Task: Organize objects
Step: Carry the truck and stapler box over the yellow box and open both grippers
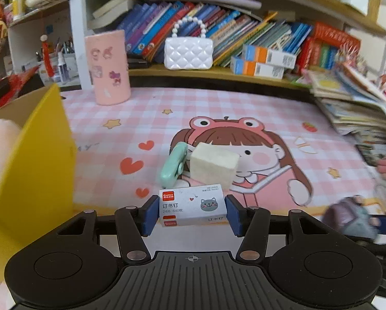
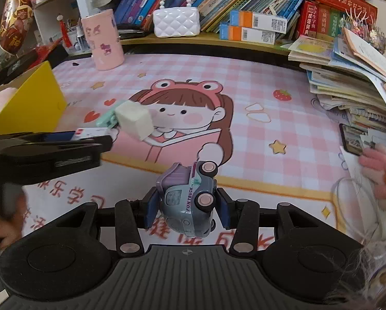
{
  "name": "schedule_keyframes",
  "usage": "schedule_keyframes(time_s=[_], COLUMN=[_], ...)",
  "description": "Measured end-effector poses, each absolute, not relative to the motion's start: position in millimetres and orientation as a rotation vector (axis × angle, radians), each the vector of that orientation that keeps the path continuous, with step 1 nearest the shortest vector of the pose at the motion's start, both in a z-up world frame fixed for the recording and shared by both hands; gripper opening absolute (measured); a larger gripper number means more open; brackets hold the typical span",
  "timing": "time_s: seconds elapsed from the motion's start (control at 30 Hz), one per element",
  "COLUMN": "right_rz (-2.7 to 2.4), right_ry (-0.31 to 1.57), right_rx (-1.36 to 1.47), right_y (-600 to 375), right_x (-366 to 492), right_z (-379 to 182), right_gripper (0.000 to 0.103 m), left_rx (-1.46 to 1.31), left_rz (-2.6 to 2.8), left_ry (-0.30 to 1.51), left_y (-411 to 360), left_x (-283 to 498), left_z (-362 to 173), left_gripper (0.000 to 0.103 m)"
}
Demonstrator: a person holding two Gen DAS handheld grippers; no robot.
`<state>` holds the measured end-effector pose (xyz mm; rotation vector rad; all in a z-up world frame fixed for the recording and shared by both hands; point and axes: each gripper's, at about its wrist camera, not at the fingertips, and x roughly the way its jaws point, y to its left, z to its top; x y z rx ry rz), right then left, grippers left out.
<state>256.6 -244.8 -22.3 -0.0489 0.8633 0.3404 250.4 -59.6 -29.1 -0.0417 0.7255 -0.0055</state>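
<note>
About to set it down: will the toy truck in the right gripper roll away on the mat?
Likely yes on its wheels: the toy truck has round free-looking wheels. Held tilted sideways in the right gripper; its rounded glossy body may slip.

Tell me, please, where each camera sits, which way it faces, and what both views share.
Left wrist: sits behind the left gripper, faces forward over the mat to the bookshelf; its blue fingers clamp the staple box.
Right wrist: sits behind the right gripper, faces the same way; its fingers clamp the toy truck; the left gripper and a bare hand show at left.
Shared: mat, white block, green tool, yellow box, pink cup, white purse.
</note>
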Motion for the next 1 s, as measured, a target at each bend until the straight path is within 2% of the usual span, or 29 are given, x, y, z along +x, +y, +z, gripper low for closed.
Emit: schedule_keyframes(time_s=[0.23,1.0], right_rz=[0.348,0.407], right_ry=[0.868,0.875], right_rx=[-0.062,-0.12], right_y=[-225,-125], right_x=[224,107], right_z=[-21,-15], right_gripper=[0.043,0.043], left_rx=[-0.125,-0.154], left_rz=[-0.046,0.012], left_ry=[0.718,0.699], left_y=[-42,56], left_x=[192,65], left_z=[-11,-4], left_gripper=[0.053,0.053])
